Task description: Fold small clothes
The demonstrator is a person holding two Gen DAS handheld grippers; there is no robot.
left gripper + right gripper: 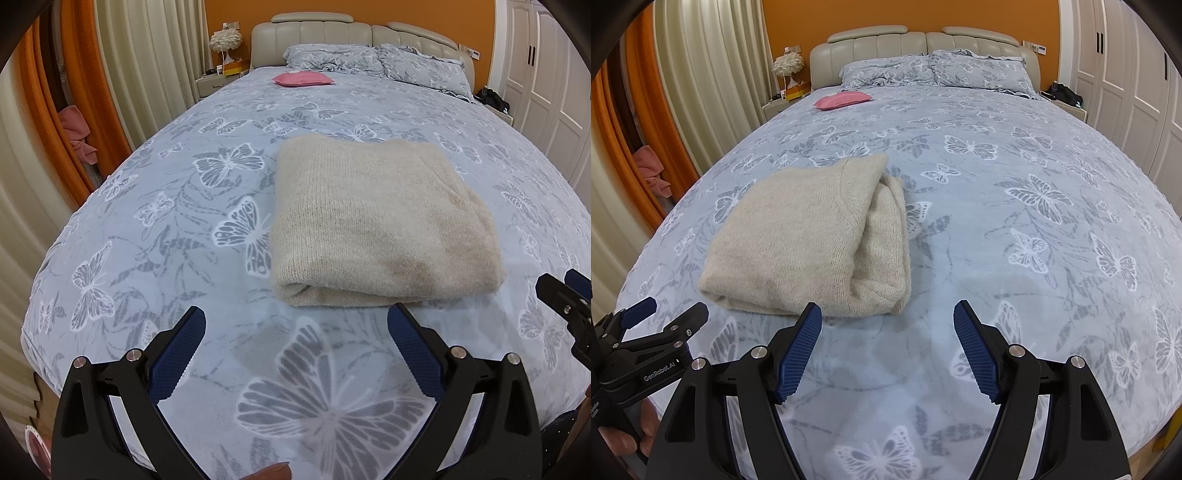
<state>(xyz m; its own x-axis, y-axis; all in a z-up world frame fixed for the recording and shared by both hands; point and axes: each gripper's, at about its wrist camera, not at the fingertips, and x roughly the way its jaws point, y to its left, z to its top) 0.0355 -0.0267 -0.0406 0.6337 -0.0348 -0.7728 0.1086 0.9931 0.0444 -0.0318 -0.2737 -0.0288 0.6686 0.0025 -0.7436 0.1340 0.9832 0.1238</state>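
Left wrist view: a folded beige knit sweater [380, 221] lies mid-frame on the butterfly-print bedspread [166, 229]. The left gripper [295, 325] at the bottom stands spread and empty just short of it. The right gripper [886, 317] is likewise spread, holding nothing.

We see folded beige knit sweater [384, 221] flat on butterfly bedspread [184, 240], left gripper [295, 332] jaws apart just short of it, pink pillow [303, 79] far back.
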